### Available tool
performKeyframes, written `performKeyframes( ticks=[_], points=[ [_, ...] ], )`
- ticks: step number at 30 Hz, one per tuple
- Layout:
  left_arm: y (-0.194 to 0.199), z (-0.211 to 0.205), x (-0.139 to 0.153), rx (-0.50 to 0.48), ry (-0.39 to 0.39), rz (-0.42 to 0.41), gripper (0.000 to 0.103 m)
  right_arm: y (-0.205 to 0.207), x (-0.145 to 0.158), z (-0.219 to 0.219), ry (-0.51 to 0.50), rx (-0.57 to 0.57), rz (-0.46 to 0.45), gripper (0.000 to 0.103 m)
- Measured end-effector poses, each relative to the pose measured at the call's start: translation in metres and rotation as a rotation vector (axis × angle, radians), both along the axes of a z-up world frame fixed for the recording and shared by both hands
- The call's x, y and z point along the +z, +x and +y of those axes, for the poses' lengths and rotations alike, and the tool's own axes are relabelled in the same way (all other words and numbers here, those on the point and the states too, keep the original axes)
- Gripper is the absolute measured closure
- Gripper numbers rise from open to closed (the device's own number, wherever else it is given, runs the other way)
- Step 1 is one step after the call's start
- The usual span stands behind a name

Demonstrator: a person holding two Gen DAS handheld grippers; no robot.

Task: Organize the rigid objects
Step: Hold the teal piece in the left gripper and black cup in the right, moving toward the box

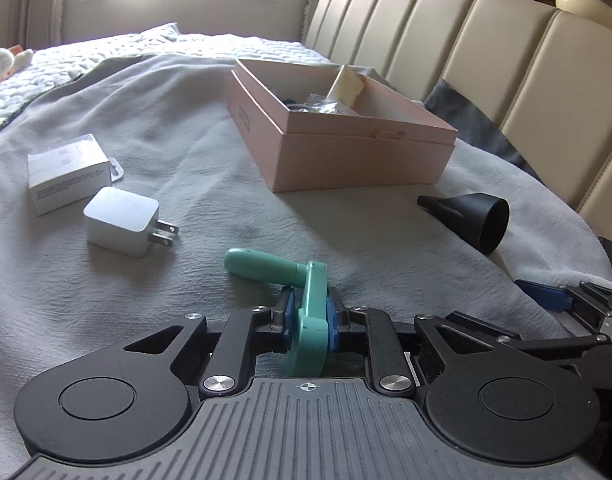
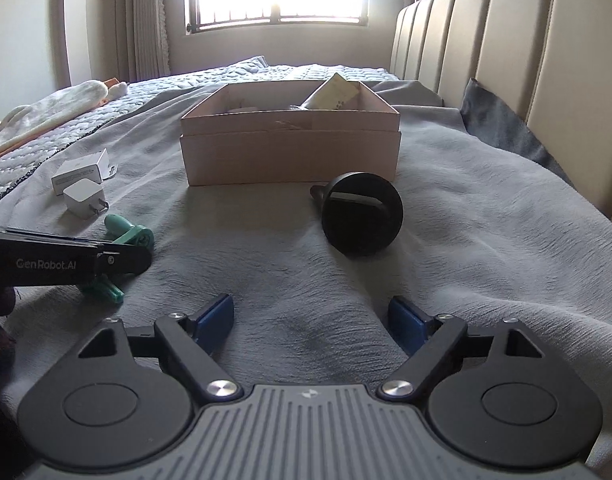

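Though clamped, green handle (image 1: 312, 312) half-hidden.

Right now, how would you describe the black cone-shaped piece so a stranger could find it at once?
Find the open pink box on the grey blanket. In front of it, toward the padded headboard, lies the black nozzle on its side. It alone is black, with one wide round mouth and one flat narrow end.

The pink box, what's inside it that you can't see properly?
- Pink box, left wrist view: near wall hides the bottom; only a cream card and something shiny show.
- Right wrist view: front wall hides nearly everything inside.
- White carton: print too small to read.
- Green handle: its lower end is hidden behind the left gripper.
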State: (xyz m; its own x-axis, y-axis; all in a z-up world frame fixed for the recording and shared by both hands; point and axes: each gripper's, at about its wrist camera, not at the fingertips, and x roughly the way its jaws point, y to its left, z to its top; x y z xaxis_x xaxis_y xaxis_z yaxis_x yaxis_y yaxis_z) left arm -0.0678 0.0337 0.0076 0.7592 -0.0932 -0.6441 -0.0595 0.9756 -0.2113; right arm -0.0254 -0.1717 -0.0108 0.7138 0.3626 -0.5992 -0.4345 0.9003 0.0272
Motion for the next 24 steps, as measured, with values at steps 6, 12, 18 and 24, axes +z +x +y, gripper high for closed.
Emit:
performKeyframes(
  ticks=[6, 12, 18, 24],
  points=[
    [-0.001, 0.006, -0.002, 0.007, -0.045, -0.005, 0.084, -0.004, -0.003, -0.003, 0.026, 0.002, -0.002, 0.011],
    [-0.005, 0.004, -0.006, 0.005, -0.035, -0.042, 0.084, 0.0, -0.003, -0.003, 0.008, 0.081, 0.046, 0.0],
    [-0.009, 0.007, -0.009, 0.008, -0.053, -0.071, 0.083, -0.011, 0.014, -0.002, -0.012, 0.111, -0.045, 0.018],
    [-0.012, 0.007, -0.011, 0.011, -0.054, -0.091, 0.082, 0.015, 0.05, 0.0, -0.026, 0.01, -0.186, 0.018]
  ],
)
